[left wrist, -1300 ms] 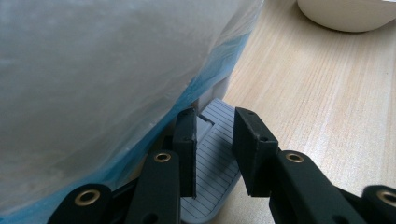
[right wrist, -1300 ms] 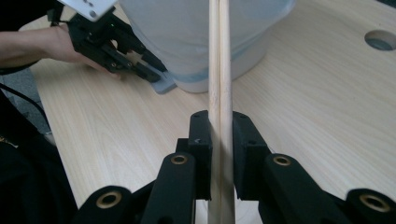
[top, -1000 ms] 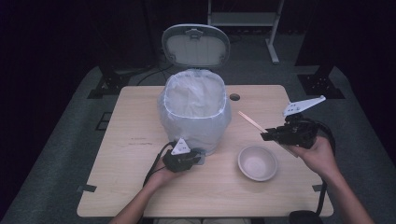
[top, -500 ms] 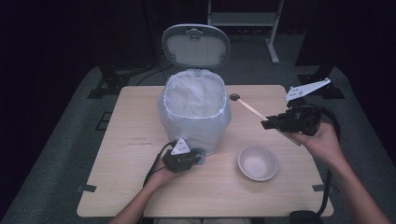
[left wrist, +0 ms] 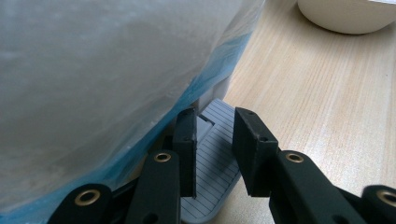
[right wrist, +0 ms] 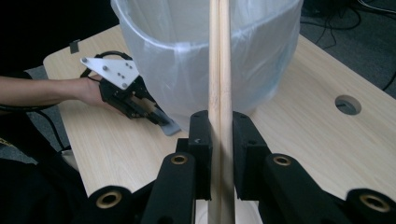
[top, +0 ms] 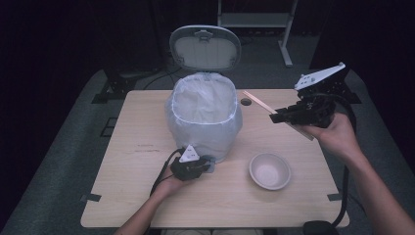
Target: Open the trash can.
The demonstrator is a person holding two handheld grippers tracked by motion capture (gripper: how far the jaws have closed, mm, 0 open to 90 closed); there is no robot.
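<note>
Wooden table (top: 137, 196), lined bin (top: 205, 122), bowl (top: 269, 171); dark room

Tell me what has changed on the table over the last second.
The right gripper, shut on the chopsticks, has risen and swung up away from the table, toward the bin. The left gripper stayed pressing the bin's pedal; the bowl and open lid are unchanged.

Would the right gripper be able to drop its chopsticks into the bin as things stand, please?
Probably yes: the bin has its lid up, and the right gripper holds the chopsticks beside its rim with nothing between.
</note>
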